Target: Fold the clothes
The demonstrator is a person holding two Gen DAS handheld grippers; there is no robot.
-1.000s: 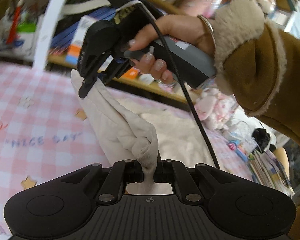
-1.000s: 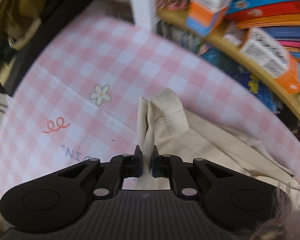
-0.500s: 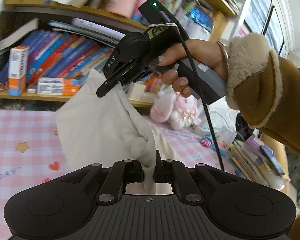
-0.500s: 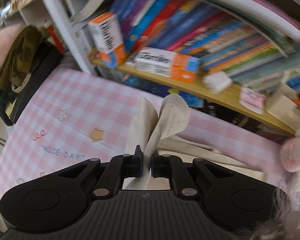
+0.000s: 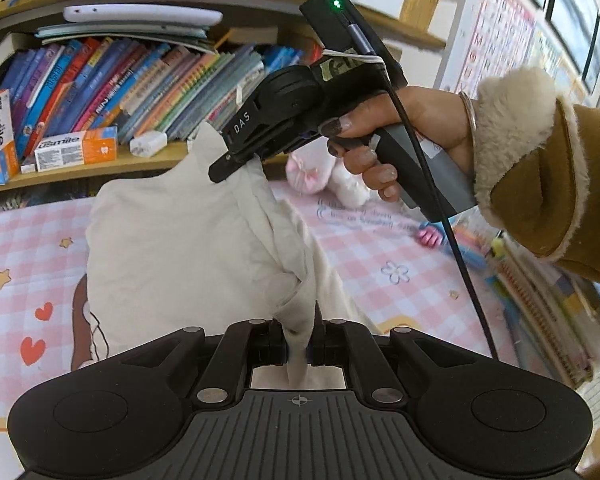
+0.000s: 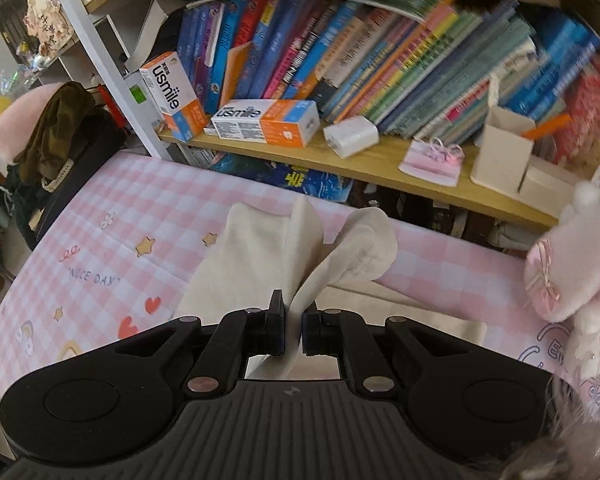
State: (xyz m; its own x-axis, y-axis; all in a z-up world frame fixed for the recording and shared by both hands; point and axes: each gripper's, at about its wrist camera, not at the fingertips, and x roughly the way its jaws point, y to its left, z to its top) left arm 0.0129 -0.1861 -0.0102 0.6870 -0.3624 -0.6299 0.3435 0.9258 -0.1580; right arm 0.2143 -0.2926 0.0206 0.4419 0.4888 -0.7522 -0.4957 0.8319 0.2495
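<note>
Here, both hand-held grippers are clamping the cream garment (image 5: 180, 248): left hand-held gripper (image 5: 298, 334) pinching a bunched fold, right hand-held gripper (image 6: 294, 330) gripping an edge just ahead, above the pink checked tabletop (image 6: 100, 248).

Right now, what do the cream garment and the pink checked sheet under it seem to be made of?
Cream garment: probably a soft matte cotton knit; it drapes and bunches in limp creases where it is pinched. Pink checked sheet: looks like thin printed woven fabric, matte, lying flat with stars and hearts printed on; the fibre cannot be told.
</note>
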